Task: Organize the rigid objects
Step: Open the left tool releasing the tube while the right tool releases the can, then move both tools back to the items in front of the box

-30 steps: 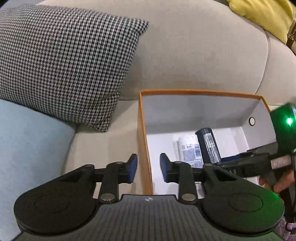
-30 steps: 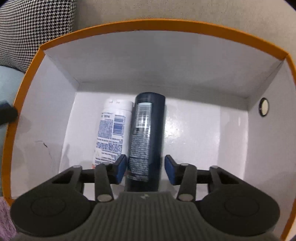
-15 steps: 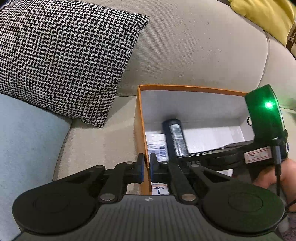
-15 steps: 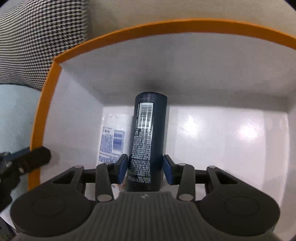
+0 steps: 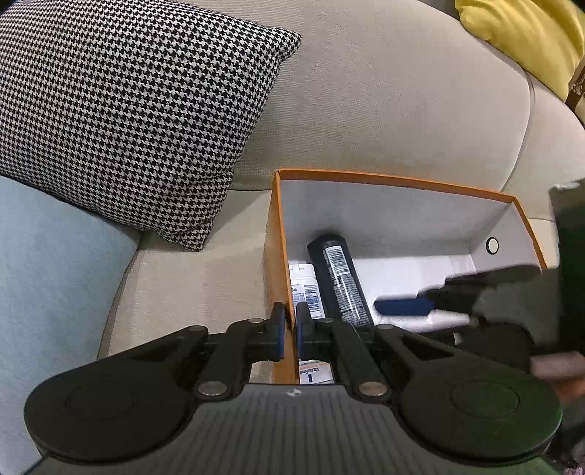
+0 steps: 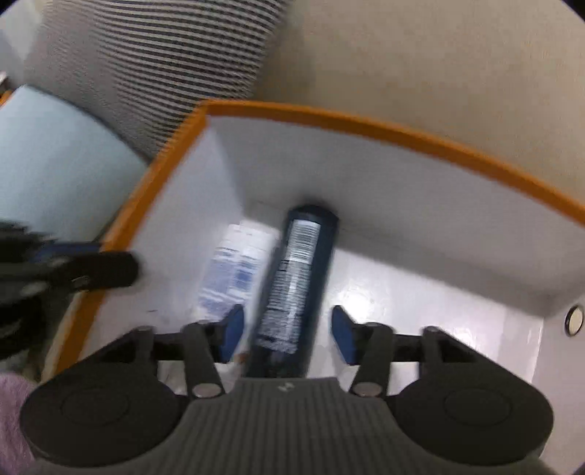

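On the beige sofa [image 5: 365,109] stood an orange-edged box [image 5: 402,181], its left wall pinched by the closed left gripper [image 5: 289,330], while the right gripper [image 6: 285,330] hung open around, not touching, the dark can [image 6: 296,277] lying beside a white bottle [image 6: 234,270] near the far-left corner, the right half staying free.

An orange-edged box [image 5: 398,182] with white inner walls rests on a beige sofa [image 5: 384,109], flanked by a black-and-white houndstooth cushion [image 5: 120,106], a pale blue cushion [image 5: 47,277] and a yellow cushion [image 5: 523,33] at the upper right. Inside lie a dark navy spray can [image 5: 338,277] bearing white print and a barcode, and a white bottle [image 5: 309,290] with a blue-and-white label. The left tool [image 5: 289,330] and the right tool [image 6: 285,334] are black with blue pads [image 6: 230,332].
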Tool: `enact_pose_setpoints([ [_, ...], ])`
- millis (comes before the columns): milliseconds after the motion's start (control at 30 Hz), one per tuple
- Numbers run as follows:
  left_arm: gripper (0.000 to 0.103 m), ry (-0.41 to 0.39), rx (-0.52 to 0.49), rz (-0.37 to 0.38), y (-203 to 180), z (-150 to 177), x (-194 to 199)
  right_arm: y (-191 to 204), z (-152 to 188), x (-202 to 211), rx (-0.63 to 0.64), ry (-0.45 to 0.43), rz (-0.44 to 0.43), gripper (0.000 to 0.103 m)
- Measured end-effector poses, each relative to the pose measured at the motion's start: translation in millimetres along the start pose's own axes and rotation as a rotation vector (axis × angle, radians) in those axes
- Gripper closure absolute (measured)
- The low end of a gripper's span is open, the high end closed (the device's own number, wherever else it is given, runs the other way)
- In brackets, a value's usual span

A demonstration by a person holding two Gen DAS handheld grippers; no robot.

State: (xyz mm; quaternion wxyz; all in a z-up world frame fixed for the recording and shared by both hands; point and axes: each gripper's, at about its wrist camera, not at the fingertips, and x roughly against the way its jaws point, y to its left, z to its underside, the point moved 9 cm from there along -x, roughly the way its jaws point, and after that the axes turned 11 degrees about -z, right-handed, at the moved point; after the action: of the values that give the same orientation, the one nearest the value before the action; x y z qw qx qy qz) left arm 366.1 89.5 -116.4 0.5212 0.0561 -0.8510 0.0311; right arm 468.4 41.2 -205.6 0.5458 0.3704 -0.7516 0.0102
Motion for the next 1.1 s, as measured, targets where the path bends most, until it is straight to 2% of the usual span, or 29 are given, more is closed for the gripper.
enact_pose_setpoints([
  [67,0.097,-0.001,0.002,-0.004,-0.7,0.3,1.5,13.5,5.6,0.9,0.023,0.041,-0.068,0.066],
  [133,0.097,-0.001,0.005,-0.006,-0.8,0.8,2.8,20.9,14.3,-7.1,0.017,0.129,-0.123,0.071],
  [200,0.097,-0.001,0.008,-0.003,0.0,1.6,3.8,22.7,20.5,-22.6,-0.022,0.213,-0.147,0.083],
  [300,0.097,0.003,0.013,0.004,1.8,2.7,2.9,16.5,26.7,-42.3,-0.064,0.288,-0.091,0.084],
  [367,0.097,-0.005,0.009,0.008,2.6,3.3,3.4,14.5,25.8,-55.5,-0.114,0.319,-0.082,0.086],
  [467,0.097,-0.007,0.014,0.012,3.1,3.1,3.2,14.0,16.0,-55.6,-0.116,0.296,-0.079,0.086],
  [667,0.097,-0.006,0.021,0.019,4.7,4.1,4.4,10.6,3.2,-55.8,-0.107,0.231,-0.043,0.095],
  [767,0.097,-0.006,0.021,0.019,4.5,5.4,4.7,9.3,4.6,-49.2,-0.104,0.195,-0.033,0.096],
  [867,0.097,-0.014,0.015,0.020,7.3,6.1,7.0,11.7,0.4,-54.7,-0.111,0.196,-0.040,0.095],
  [967,0.097,-0.071,0.017,0.020,10.1,7.8,20.1,16.4,1.5,-36.2,-0.095,0.154,-0.063,0.094],
  [1100,0.097,-0.194,0.018,-0.001,14.7,14.4,56.9,24.0,4.7,20.7,-0.051,0.017,-0.095,0.091],
])
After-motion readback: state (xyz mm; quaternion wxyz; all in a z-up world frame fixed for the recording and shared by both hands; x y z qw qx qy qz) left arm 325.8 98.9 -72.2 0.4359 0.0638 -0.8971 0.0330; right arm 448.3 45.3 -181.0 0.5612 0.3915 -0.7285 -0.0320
